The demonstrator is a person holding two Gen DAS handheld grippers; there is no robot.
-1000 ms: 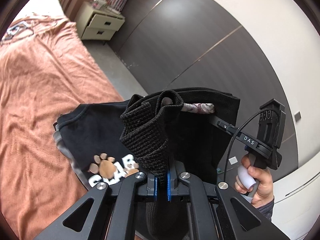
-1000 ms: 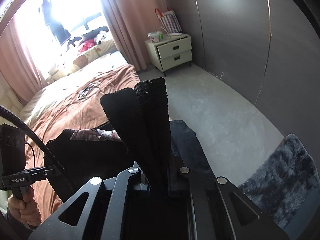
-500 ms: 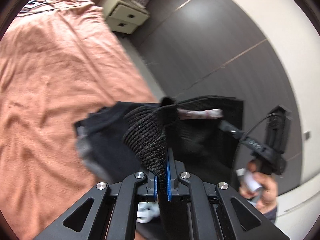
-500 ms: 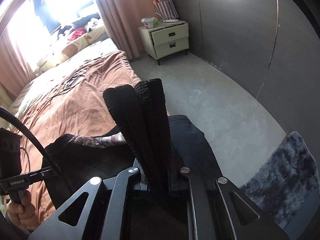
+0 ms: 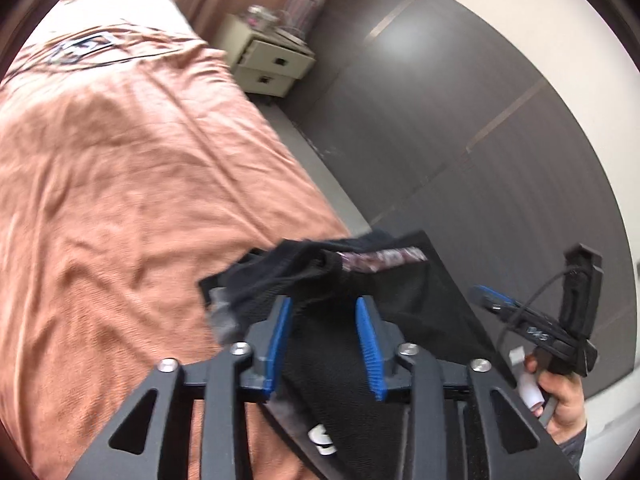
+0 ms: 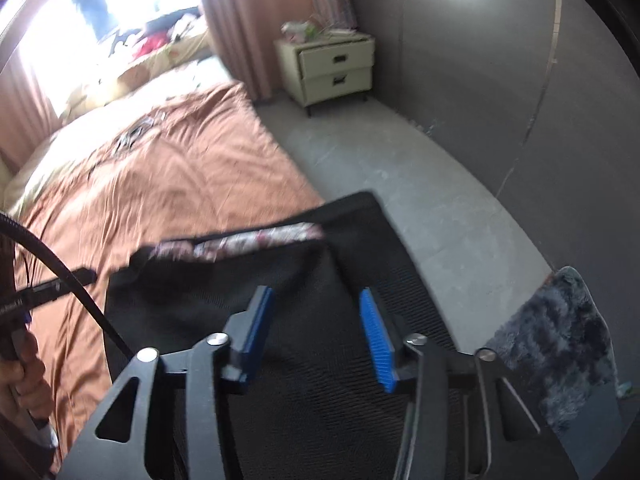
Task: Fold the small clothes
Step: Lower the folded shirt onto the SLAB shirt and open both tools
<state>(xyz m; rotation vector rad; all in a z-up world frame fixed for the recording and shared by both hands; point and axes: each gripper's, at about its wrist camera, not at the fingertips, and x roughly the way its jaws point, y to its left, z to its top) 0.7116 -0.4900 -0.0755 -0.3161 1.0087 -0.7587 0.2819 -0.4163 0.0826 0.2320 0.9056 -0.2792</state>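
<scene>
A: Black garment [image 5: 360, 364], small, with a floral strip [image 5: 380, 258] along its top edge and white print near the bottom. Lies at the near corner of the bed [image 5: 120, 200], on the orange bedspread, partly draped toward the floor [image 6: 400, 168].

B: And against the left gripper [image 5: 326, 344]?

A: Right under it and between the blue pads [image 5: 276, 344]. Jaws parted, just been opening; cloth slack in the gap, bunched fold just ahead of the tips, not pinched.

B: Right gripper [image 6: 320, 332]?

A: Same story. Jaws apart, also just been opening, blue pads [image 6: 378, 344] clear of the fabric. Mesh-like black cloth spread beneath and ahead, floral strip [image 6: 240, 244] beyond the tips, toward the left.

B: Hands?

A: Right hand [image 5: 560, 396] seen from the left wrist view, gripping its handle at the garment's right side. Left hand [image 6: 24, 376] at the far left edge of the other view, beside the cloth.

B: Surroundings?

A: Cream nightstand [image 6: 332, 68] by the curtain [image 6: 236, 20], dark wall panels [image 5: 440, 120], fuzzy grey rug [image 6: 560, 352] on the floor at right. Both views blurred.
</scene>
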